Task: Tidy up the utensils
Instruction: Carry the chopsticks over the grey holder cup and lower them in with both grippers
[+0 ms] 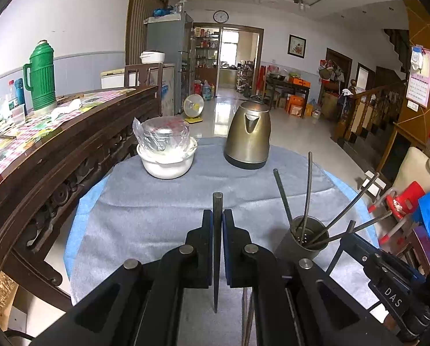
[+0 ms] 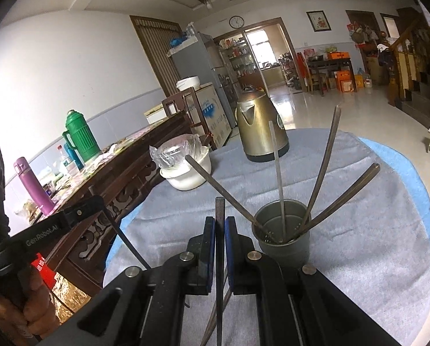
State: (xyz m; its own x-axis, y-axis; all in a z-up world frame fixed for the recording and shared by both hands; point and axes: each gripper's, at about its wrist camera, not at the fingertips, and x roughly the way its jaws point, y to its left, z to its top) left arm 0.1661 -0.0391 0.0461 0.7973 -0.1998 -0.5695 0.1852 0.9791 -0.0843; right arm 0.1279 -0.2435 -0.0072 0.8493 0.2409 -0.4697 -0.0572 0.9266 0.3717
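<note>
Left gripper (image 1: 217, 216) pinched one chopstick (image 1: 217, 201); right gripper (image 2: 220, 222) pinched another (image 2: 219, 210), just beside the cup (image 2: 282, 240); bare cloth (image 1: 163, 216) lay ahead.

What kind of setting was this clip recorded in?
Most likely a lived-in family home, in an open dining and living area: a brass-coloured electric kettle on the grey-clothed round table, a grey refrigerator by the kitchen doorway, and a wooden staircase at the side.
</note>
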